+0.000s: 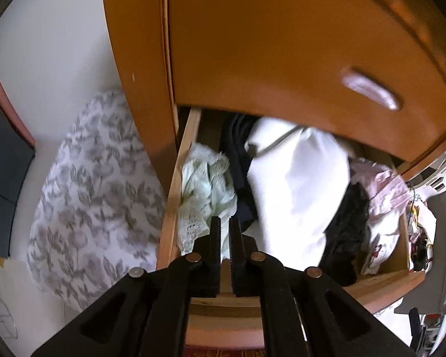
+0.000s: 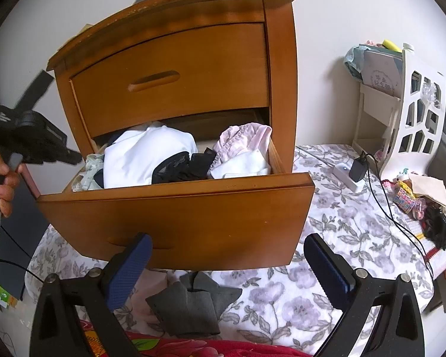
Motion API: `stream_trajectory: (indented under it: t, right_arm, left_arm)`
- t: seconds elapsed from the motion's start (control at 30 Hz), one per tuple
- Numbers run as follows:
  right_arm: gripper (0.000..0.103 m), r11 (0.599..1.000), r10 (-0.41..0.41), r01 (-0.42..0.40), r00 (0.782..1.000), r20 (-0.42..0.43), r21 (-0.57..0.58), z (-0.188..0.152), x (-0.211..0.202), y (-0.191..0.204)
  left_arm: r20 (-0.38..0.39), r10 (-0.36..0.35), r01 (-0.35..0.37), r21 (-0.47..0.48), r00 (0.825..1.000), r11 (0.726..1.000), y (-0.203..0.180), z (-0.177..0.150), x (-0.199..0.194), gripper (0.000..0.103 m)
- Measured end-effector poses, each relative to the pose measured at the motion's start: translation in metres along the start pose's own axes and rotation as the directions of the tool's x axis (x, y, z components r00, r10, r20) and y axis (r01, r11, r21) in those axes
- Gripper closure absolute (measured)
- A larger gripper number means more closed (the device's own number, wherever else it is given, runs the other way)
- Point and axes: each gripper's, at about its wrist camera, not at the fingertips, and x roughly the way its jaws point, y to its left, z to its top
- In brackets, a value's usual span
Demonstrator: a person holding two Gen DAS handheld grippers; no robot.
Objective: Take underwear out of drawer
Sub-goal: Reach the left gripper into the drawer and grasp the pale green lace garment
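Observation:
The lower drawer (image 2: 175,189) of a wooden nightstand stands pulled out, full of clothes. My left gripper (image 1: 225,227) points down into its left end, shut on a fold of the pale green lace underwear (image 1: 202,184). The right wrist view shows the left gripper (image 2: 72,158), held by a hand (image 2: 3,184), at that corner over the lace underwear (image 2: 87,162). Beside it lie a white garment (image 1: 297,184), a black lace piece (image 2: 184,163) and pink underwear (image 2: 246,139). My right gripper (image 2: 227,239) hangs open and empty before the drawer front.
The closed upper drawer (image 2: 169,86) overhangs the back of the open one. Grey folded garments (image 2: 193,306) lie on the floral bedspread (image 2: 327,238) below the drawer. A charger with its cable (image 2: 358,169), a white shelf (image 2: 413,125) and small clutter sit at the right.

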Motion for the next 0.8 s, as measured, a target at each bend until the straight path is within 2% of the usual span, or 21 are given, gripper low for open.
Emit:
stream_trajectory:
  t: [0.03, 0.1, 0.13, 0.17, 0.43, 0.63, 0.8]
  right_arm:
    - [0.000, 1.000, 0.001, -0.001, 1.000, -0.001, 0.001, 0.000, 0.000, 0.000]
    - [0.000, 1.000, 0.003, -0.003, 1.000, -0.004, 0.004, 0.000, 0.001, -0.001]
    - [0.000, 1.000, 0.004, -0.004, 1.000, -0.005, 0.005, 0.000, 0.001, -0.001]
    - [0.000, 1.000, 0.005, -0.004, 1.000, -0.007, 0.006, 0.000, 0.001, -0.001]
    - [0.000, 1.000, 0.008, -0.008, 1.000, -0.011, 0.003, 0.000, 0.003, -0.001]
    - [0.000, 1.000, 0.009, -0.009, 1.000, -0.016, 0.002, -0.001, 0.004, -0.001]
    - [0.000, 1.000, 0.015, -0.015, 1.000, -0.023, 0.008, -0.001, 0.006, -0.003]
  left_arm:
    - [-0.013, 0.014, -0.014, -0.013, 1.000, 1.000, 0.002, 0.001, 0.004, 0.095]
    - [-0.038, 0.024, -0.026, -0.044, 0.999, 0.999, 0.006, 0.004, 0.012, 0.074]
    - [-0.056, 0.016, -0.019, -0.061, 0.998, 0.998, 0.009, 0.006, 0.017, 0.067]
    - [-0.066, 0.010, -0.015, -0.071, 0.998, 0.997, 0.010, 0.007, 0.020, 0.065]
    - [-0.102, 0.049, -0.060, -0.102, 0.994, 0.993, 0.011, 0.011, 0.033, 0.065]
    - [-0.125, 0.149, -0.150, 0.000, 0.981, 0.989, -0.005, 0.011, 0.044, 0.065]
    - [-0.188, 0.130, -0.122, 0.051, 0.974, 0.991, -0.014, 0.009, 0.057, 0.065]
